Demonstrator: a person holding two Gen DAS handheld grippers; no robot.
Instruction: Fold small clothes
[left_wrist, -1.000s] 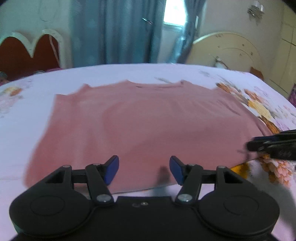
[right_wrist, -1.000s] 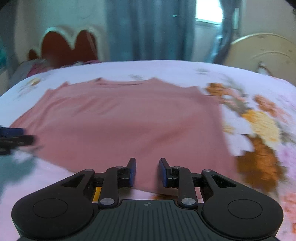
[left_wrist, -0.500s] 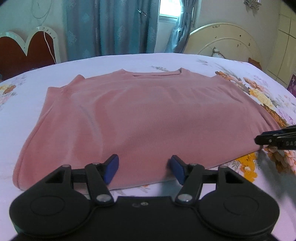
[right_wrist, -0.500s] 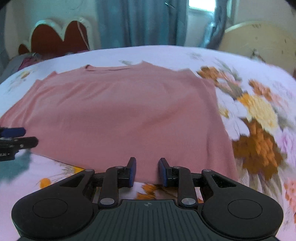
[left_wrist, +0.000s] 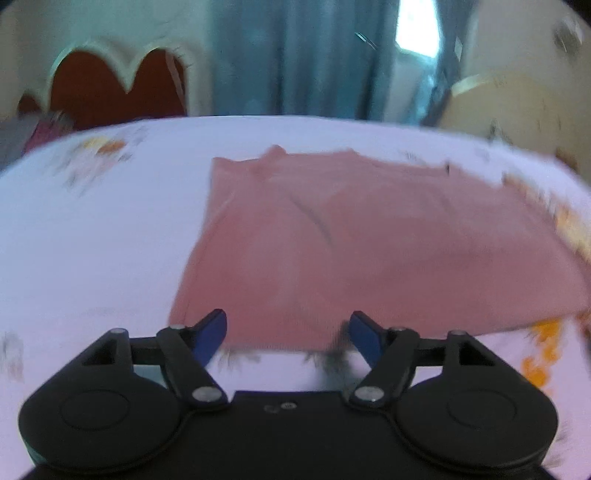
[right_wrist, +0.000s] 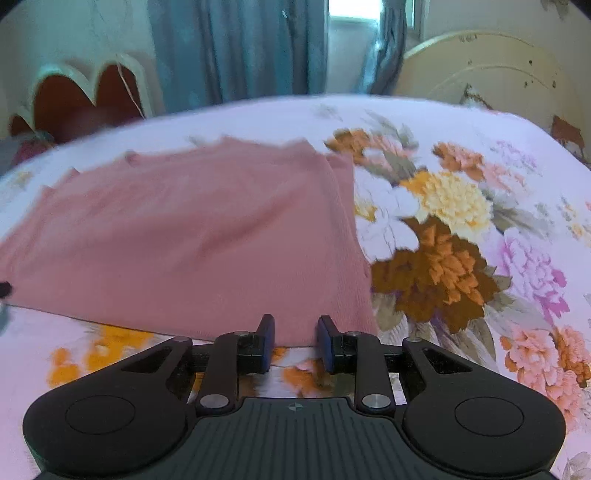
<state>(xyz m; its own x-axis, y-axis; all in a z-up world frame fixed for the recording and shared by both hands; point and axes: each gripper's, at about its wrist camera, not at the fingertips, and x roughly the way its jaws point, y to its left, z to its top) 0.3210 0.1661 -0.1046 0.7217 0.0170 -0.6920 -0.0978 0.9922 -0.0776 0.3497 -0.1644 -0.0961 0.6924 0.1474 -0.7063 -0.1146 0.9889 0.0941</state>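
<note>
A pink T-shirt (left_wrist: 369, 251) lies flat on a floral bedsheet (right_wrist: 461, 229), its hem just ahead of both jaws. Left gripper (left_wrist: 288, 330) gapes wide; right gripper (right_wrist: 293, 338) stands narrowly parted, empty. Best pinch both hem corners evenly.

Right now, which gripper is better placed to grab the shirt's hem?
Probably the right gripper: its open jaws nearly straddle the pink shirt hem at the corner. The left gripper is open wider, similarly close.

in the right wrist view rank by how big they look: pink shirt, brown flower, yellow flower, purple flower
1. pink shirt, by far
2. brown flower
3. yellow flower and purple flower: alike, not ranked

The yellow flower lies farther from the camera, so looks may mislead.
</note>
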